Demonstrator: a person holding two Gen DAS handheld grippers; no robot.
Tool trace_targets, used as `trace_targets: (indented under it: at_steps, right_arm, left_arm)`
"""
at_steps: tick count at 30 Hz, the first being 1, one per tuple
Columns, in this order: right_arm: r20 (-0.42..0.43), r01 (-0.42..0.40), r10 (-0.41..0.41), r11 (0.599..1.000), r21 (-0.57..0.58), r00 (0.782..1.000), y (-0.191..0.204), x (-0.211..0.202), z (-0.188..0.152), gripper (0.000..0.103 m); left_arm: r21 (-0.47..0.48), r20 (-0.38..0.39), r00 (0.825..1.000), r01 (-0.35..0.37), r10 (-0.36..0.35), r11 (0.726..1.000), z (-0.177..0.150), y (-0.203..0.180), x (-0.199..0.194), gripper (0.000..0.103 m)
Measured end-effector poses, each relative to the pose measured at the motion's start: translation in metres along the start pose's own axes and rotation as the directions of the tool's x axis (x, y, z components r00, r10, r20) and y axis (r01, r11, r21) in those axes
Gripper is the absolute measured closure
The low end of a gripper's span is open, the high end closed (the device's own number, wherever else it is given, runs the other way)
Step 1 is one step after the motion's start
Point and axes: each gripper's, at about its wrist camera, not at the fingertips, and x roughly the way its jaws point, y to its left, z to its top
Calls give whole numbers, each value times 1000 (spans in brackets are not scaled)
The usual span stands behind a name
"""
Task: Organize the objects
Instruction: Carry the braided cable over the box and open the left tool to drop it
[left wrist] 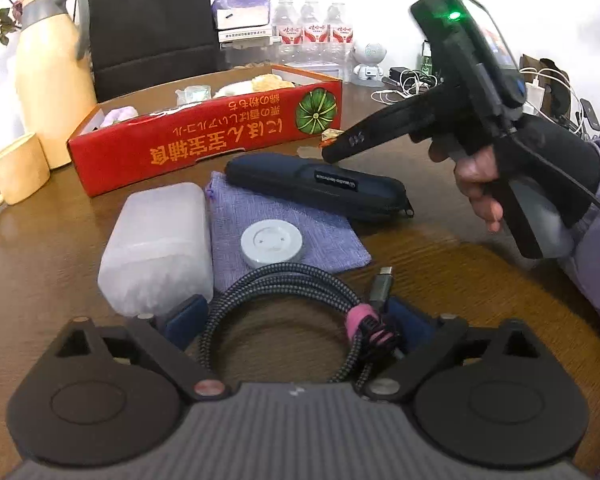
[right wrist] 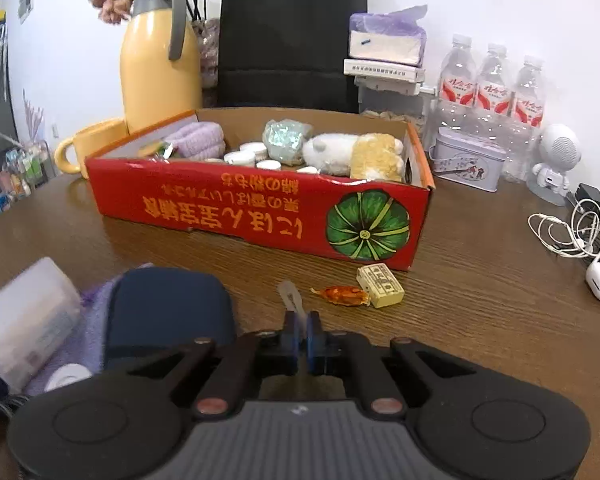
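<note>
The red box (right wrist: 260,208) at twelve o'clock already holds several things. The right gripper (right wrist: 302,330) is clenched on a clear wrapper (right wrist: 290,294); the left gripper (left wrist: 296,316) stands released around a coiled cable (left wrist: 284,312) on the table (left wrist: 440,280).

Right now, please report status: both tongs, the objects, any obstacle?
Left tongs open around coiled cable. Right tongs shut on a small clear wrapper. Red box ahead, path free.
</note>
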Motion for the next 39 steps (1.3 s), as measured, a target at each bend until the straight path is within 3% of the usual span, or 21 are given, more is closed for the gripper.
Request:
trace_targets:
  at_steps: [6,10,13,15,23,29,32,35,39]
  right_arm:
    - [88,6,-9,999,42,996,4,-52,-10,100]
    - [142,-34,24,997,65,990,14,-100,-30,100]
    - [136,-83,72,994,77,988,25,-125,-49,99]
    - [126,-104,93,991,81,988,33,-135,-62,99]
    - [99,-103,90,985,138,991,41,-148,-92,99]
    - [129,-106,88,985,137,988,42,-161,-92,99]
    - [171,-124,102,985,120,980,39,-170,-79,99]
    - [204,-146,129,987,72,971,31,-164,-52,99]
    - [244,-169,154,985,45,957,7,-136,11,99]
  left_arm:
    - [-41,11,999,37,-37,998,-12,-4,-32,8]
    - [-47,29,999,19,-18,999,-21,-4,-48,8]
    - [-24,29,999,-24,25,999,-30,-6,-47,6]
    - [-37,18,999,-36,36,999,-33,-6,-44,0]
    - [-90,-32,999,-34,31,995,-27,0,-35,3]
    - [-72,31,999,-8,11,997,-27,-3,-54,10]
    - [-99,97,994,65,-55,993,-5,11,-70,10]
    - [-104,155,980,139,-122,985,36,41,-69,10]
    - [-36,210,977,53,-45,998,110,82,-38,9]
